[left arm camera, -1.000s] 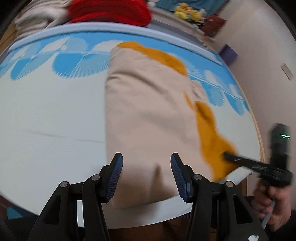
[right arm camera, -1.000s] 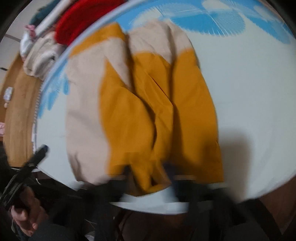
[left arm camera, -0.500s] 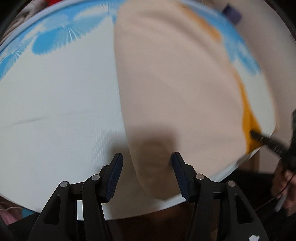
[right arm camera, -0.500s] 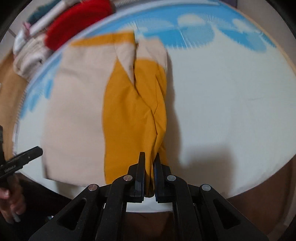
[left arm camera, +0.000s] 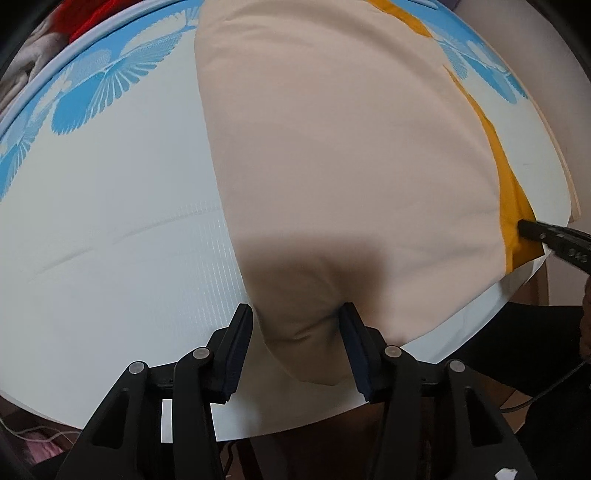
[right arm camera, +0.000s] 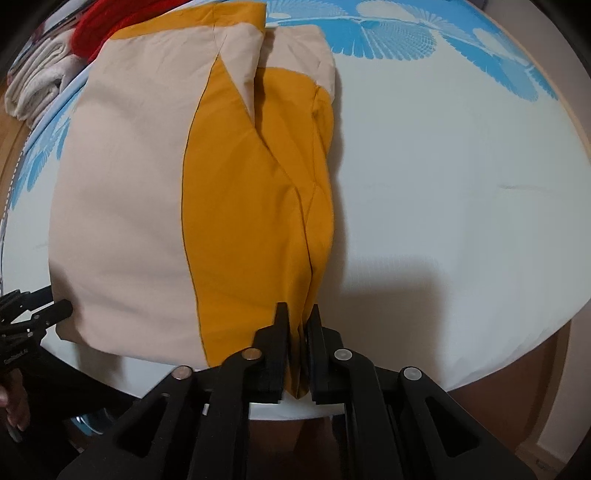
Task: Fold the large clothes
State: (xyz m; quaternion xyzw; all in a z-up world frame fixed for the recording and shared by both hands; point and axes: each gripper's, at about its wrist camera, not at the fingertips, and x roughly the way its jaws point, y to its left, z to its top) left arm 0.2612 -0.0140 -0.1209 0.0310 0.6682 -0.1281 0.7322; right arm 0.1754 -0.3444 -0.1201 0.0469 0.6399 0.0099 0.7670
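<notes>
- The folded beige-and-mustard cotton garment [right arm camera: 192, 192] lies flat on the white table cover with a blue fan-print border [right arm camera: 461, 184], its near edge at the table's front rim.
- The left gripper [left arm camera: 297, 349] straddles the beige corner — jaws closing, pads just beside the cloth, not yet pressing.
- The right gripper [right arm camera: 298, 332] pinches the mustard fold between its fingers, jaws easing apart.
- Red and cream folded textiles [right arm camera: 55, 66] sit beyond the far edge.

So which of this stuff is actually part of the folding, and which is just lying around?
Part of the job:
- beige and orange garment
- left gripper, closing around its beige corner
- right gripper, opening, orange edge between its fingers

Lying about:
- red item
- pale folded cloths
- blue-patterned table cover
</notes>
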